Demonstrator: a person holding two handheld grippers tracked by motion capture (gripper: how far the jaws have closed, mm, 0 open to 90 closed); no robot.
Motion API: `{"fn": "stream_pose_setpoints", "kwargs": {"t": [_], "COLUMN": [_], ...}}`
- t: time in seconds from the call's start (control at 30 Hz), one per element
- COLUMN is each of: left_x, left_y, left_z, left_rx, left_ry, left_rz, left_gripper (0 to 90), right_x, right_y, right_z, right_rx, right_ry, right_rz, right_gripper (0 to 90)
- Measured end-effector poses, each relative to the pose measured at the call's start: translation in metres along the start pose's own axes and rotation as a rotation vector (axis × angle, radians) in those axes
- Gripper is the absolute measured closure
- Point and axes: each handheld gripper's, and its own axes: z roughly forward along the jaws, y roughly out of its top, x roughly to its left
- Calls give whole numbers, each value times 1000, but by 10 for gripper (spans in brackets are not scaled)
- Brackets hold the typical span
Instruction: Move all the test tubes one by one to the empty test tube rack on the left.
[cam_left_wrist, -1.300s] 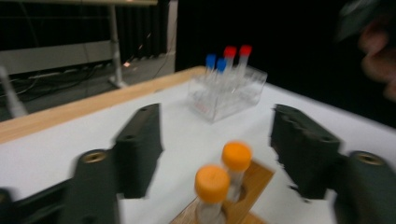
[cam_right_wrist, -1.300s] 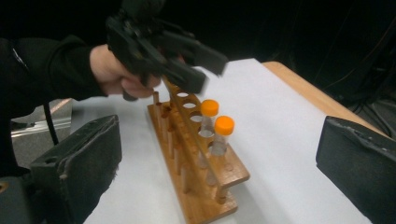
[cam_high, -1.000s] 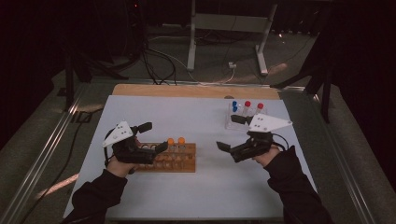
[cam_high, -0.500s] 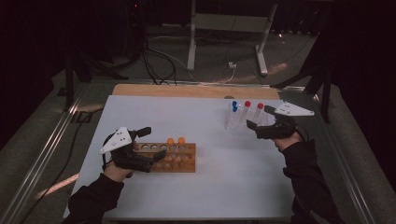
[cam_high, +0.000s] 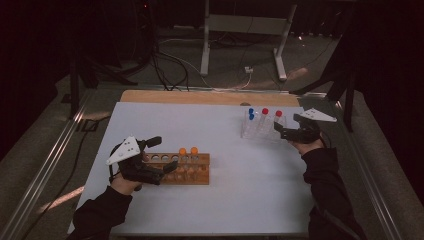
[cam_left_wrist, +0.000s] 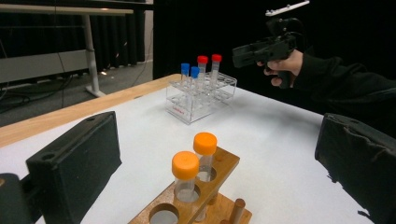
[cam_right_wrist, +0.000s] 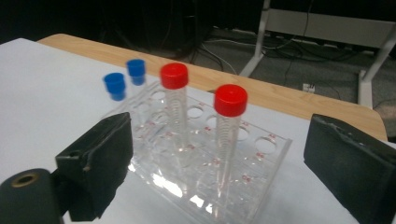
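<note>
Beside the clear plastic tube rack (cam_right_wrist: 205, 154), my right gripper (cam_high: 292, 131) has been narrowing its unclenched, empty jaws around the nearest red-capped clear tube (cam_right_wrist: 228, 135) standing in it; closing crooked could tip it or shove that rack.

High view looks forward and down over the white table (cam_high: 260, 200). Both gripper views sit low and close, sharing the clear plastic tube rack (cam_right_wrist: 205, 182).

Two orange caps (cam_left_wrist: 195, 153) are seen on the brown rack (cam_high: 200, 175). Red caps (cam_right_wrist: 230, 100) and blue caps (cam_right_wrist: 115, 82) are carried by the clear rack (cam_right_wrist: 261, 154).
</note>
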Motion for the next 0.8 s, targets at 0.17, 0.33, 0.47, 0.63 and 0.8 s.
{"fn": "stream_pose_setpoints", "kwargs": {"t": [0.17, 0.33, 0.47, 0.63, 0.8], "left_x": [0, 1, 1, 1, 2], "left_y": [0, 0, -1, -1, -1], "left_z": [0, -1, -1, -1, -1], "left_rx": [-2, -8, -8, -7, -8], "left_ry": [-5, -3, -6, -5, -6], "left_rz": [-1, -4, -7, -7, -11], "left_gripper": [10, 11, 10, 10, 10], "right_x": [-4, -7, -10, -6, -2], "right_y": [-2, -5, -6, -6, -5], "right_z": [10, 17, 22, 31, 38], "right_rx": [11, 39, 41, 67, 90], "right_ry": [-31, -45, -34, -14, -22], "right_rz": [12, 9, 24, 14, -5], "right_gripper": [197, 367, 472, 544, 663]}}
